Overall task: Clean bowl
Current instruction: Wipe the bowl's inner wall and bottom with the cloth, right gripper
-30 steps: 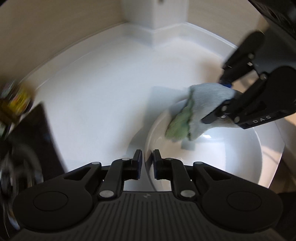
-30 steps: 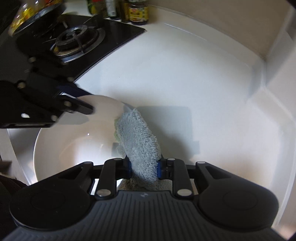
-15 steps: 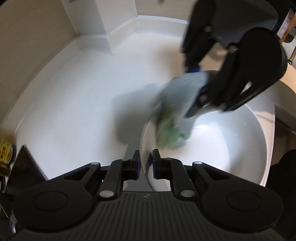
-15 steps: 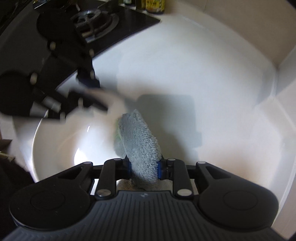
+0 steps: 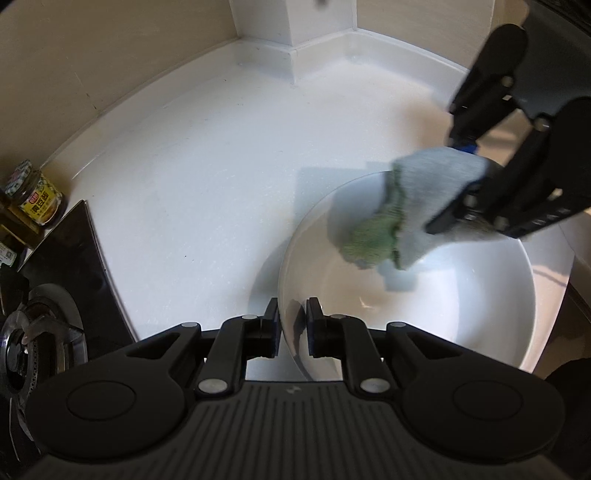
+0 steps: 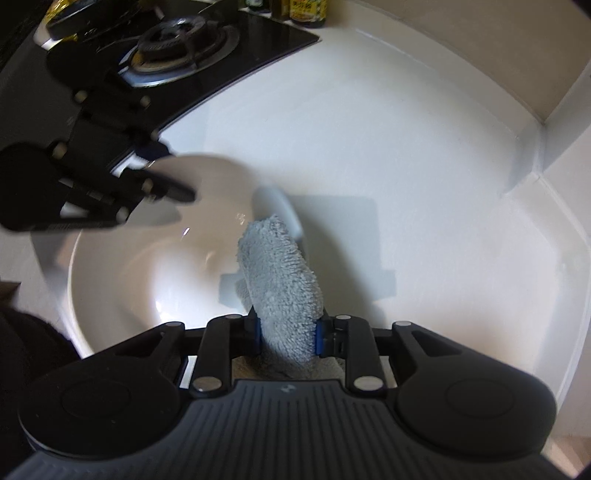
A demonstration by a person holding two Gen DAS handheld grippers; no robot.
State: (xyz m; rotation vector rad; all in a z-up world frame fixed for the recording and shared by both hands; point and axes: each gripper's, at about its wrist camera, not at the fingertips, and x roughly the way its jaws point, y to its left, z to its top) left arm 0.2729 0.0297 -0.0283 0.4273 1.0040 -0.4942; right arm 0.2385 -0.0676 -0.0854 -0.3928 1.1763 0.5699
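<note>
A white bowl (image 5: 461, 295) stands tilted on the white counter, blurred in the right wrist view (image 6: 147, 280). Its near rim sits between the fingers of my left gripper (image 5: 291, 328), whose jaws are opening a little while still gripping the rim. Seen from the right wrist, the left gripper (image 6: 177, 171) is at the bowl's far left edge. My right gripper (image 6: 286, 332) is closing on a folded cloth (image 6: 280, 280), grey with a green side (image 5: 373, 236). The cloth presses against the bowl's inner wall near the far rim. The right gripper (image 5: 447, 186) reaches in from the upper right.
A black gas stove (image 6: 184, 40) lies left of the bowl, its burner (image 5: 29, 332) at the left edge. Jars (image 5: 35, 195) stand by the wall behind it. The white counter (image 5: 203, 166) runs back to a raised lip and a wall corner post (image 5: 321, 22).
The left gripper has swung with the bowl, so the stove and jar are back in its view. The cloth slid from the bowl's left inner wall toward the far rim.
</note>
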